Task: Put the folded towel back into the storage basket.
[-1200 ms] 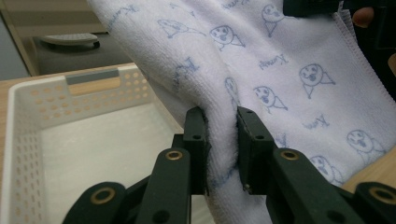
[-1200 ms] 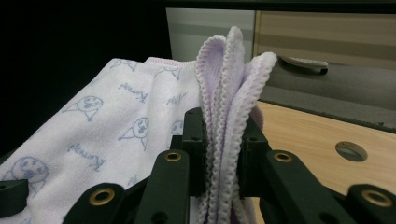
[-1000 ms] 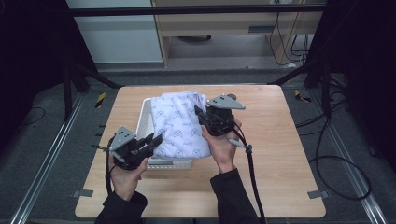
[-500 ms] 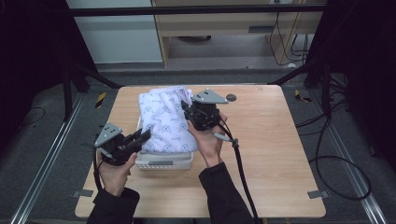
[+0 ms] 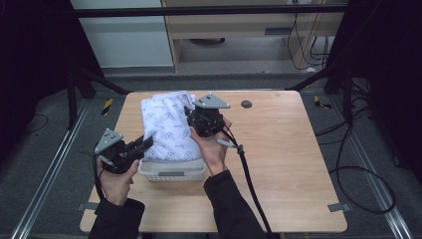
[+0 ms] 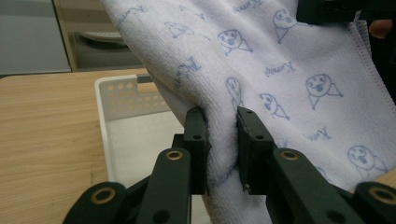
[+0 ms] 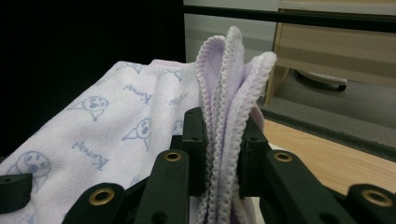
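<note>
A pale lilac towel [image 5: 166, 127] printed with small blue faces is stretched above a white perforated basket [image 5: 171, 169]. My left gripper [image 5: 144, 144] is shut on the towel's near left edge; the cloth [image 6: 261, 70] bunches between its pads [image 6: 196, 135]. My right gripper [image 5: 191, 117] is shut on the towel's far right edge, where several folded hems [image 7: 224, 116] stand up between its pads [image 7: 194, 140]. The basket's rim [image 6: 105, 121] lies below the cloth in the left gripper view.
The wooden table [image 5: 288, 149] has free surface to the right and in front. A small dark round mark [image 5: 246, 104] sits near its far edge. A cable [image 5: 249, 174] trails from my right gripper toward the front. Metal rails and a cabinet stand beyond.
Both hands have carried the towel to the left across the table, and the basket under it sits further left too. Both grips stay the same.
</note>
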Demonstrator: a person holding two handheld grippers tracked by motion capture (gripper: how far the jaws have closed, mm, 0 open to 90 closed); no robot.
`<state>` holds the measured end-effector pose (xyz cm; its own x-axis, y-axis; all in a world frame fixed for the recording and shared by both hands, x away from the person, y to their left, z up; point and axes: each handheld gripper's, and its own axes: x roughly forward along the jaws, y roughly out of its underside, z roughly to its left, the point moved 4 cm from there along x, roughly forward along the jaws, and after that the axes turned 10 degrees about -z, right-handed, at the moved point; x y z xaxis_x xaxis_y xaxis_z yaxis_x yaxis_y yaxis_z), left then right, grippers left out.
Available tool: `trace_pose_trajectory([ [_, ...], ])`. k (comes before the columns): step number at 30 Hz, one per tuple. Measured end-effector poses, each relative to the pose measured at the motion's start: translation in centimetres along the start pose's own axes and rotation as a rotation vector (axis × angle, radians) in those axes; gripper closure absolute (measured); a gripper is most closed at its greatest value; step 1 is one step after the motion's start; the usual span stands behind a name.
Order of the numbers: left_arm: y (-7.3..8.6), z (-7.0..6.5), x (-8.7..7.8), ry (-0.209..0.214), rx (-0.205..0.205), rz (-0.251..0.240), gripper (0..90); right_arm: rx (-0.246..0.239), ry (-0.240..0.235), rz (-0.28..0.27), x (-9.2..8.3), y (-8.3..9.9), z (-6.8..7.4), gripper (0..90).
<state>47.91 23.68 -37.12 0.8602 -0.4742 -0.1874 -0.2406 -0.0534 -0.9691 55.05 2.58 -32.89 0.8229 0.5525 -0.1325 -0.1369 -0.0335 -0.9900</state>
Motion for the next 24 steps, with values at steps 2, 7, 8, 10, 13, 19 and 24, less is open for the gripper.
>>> trace_pose_trajectory([
  [2,0.1,0.2,0.0,-0.007,0.001,0.002,74.9,0.004,-0.001,-0.003,0.3,0.1,0.2,77.3],
  [7,0.3,0.6,0.1,-0.02,-0.001,0.008,74.9,0.007,-0.003,0.003,0.8,0.3,0.4,77.3],
  [8,0.4,0.8,0.2,-0.026,-0.002,0.012,74.9,0.005,-0.002,0.01,1.1,0.5,0.5,77.2],
  [10,0.5,1.0,0.3,-0.031,-0.004,0.016,74.9,0.006,-0.003,0.012,1.4,0.7,0.5,77.2],
  [13,0.7,1.3,0.5,-0.036,-0.004,0.021,74.9,0.011,-0.001,0.017,1.8,1.0,0.6,77.3],
  [19,1.4,1.9,0.9,-0.045,-0.01,0.046,74.9,0.011,0.0,0.029,2.5,1.8,0.6,77.2],
  [24,1.9,2.2,1.3,-0.052,-0.007,0.067,74.9,0.015,0.006,0.044,3.0,2.6,0.5,77.2],
])
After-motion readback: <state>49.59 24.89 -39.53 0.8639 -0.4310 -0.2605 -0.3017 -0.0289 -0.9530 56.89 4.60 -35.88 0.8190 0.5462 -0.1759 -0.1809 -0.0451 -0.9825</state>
